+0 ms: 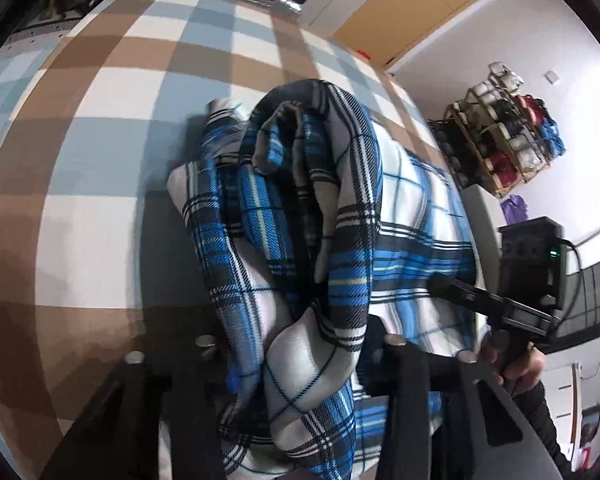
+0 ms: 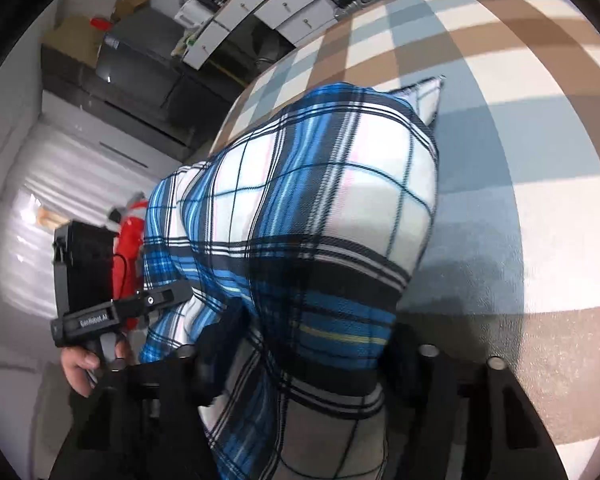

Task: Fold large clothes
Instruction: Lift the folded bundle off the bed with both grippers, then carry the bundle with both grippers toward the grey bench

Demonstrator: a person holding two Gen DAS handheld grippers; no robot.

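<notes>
Plaid shirt (image 1: 340, 208): soft woven cloth, matt; checked cover (image 1: 100, 128) beneath: smooth matt cloth; each tool (image 1: 296, 364): matt black plastic.

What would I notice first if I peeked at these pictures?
A big blue, white and black plaid garment bunched up in the middle, draped over both pairs of tongs. Under it lies a cloth of brown, blue and white squares. At the right edge of the left view, a rack of colourful bundles.

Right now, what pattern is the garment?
Blue, white and black plaid garment, clearest in the right wrist view.
</notes>
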